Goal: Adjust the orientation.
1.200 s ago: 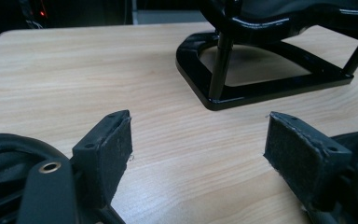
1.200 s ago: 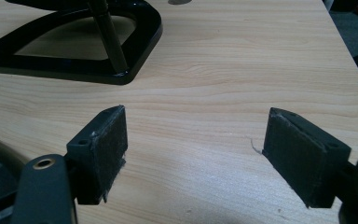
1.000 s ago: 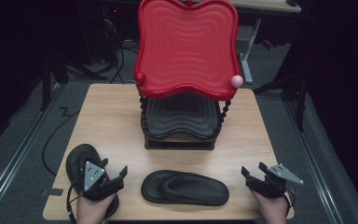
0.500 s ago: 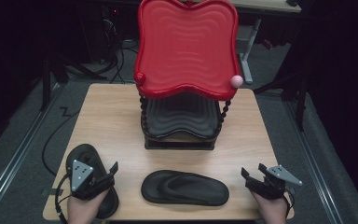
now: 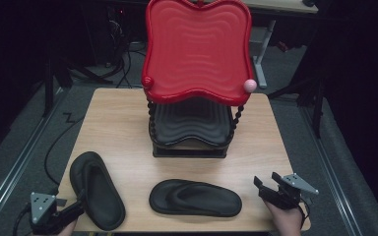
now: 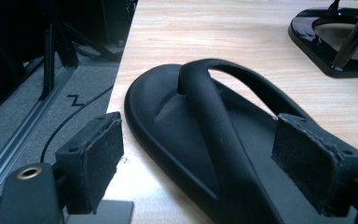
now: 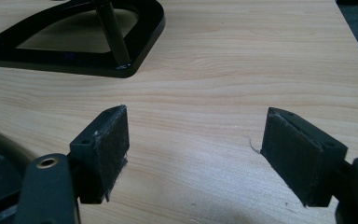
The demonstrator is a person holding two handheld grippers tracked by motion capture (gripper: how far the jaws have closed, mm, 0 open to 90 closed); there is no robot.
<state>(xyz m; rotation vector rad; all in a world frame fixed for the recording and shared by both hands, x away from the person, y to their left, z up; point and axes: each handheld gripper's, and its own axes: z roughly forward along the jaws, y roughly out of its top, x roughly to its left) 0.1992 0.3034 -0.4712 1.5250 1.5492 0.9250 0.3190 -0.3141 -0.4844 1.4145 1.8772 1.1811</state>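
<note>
Left tongs sit off the near left corner of the tabletop, jaws spread and just opened wider, nothing pinched. From above, the left flip-flop lies by the near left corner, long axis running from the near edge back and leftward, its near end beside the tongs. The left gripper view adds what the high view lacks: the raised strap and toe post, the toe end pointing away toward the far side, the sole lying between the two pads without visible contact; the heel is cut off at the bottom of that view. Right tongs rest at the near right corner, jaws spread over bare wood. A second flip-flop lies along the near edge, long axis parallel to it. The rack stands mid-tabletop; its red tray hides much of the black tray beneath.
</note>
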